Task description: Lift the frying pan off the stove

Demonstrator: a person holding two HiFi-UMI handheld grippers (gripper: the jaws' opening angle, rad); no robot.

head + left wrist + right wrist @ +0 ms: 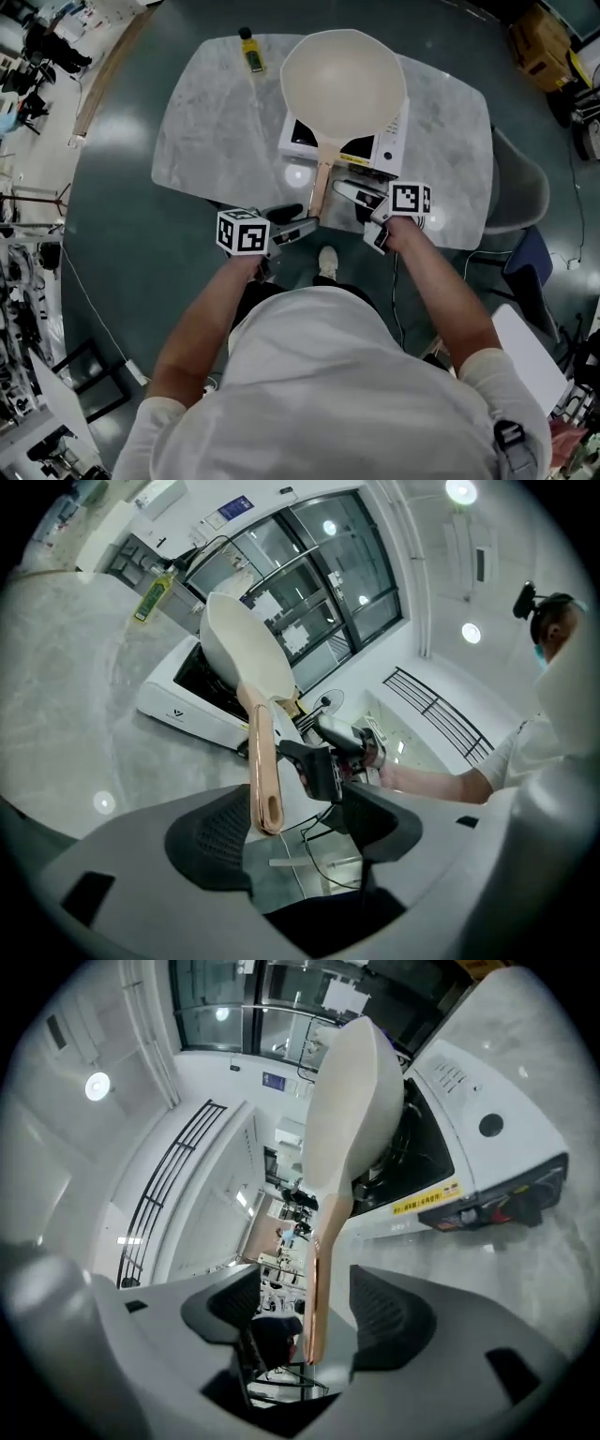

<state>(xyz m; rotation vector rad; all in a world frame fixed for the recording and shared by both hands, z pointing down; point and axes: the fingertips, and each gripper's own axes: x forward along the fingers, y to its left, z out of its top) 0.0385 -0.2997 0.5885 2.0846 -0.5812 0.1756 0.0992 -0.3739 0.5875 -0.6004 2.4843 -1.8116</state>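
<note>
A cream frying pan [344, 84] sits on a white induction stove [298, 136], its wooden handle [322, 183] pointing toward me. My left gripper [295, 223] is at the handle's end from the left, and my right gripper [356, 195] is just right of it. In the left gripper view the handle [261, 752] reaches between the open jaws of the left gripper [295, 827], close to the left pad, with no pad pressing on it. In the right gripper view the handle [314, 1297] hangs between the spread jaws of the right gripper [312, 1321], untouched.
The stove stands on a grey marble table [206, 122] with rounded corners. An olive oil bottle [249, 49] stands at the table's far edge, left of the pan. A grey chair [520, 187] is at the table's right side. The stove's control panel [469, 1129] faces right.
</note>
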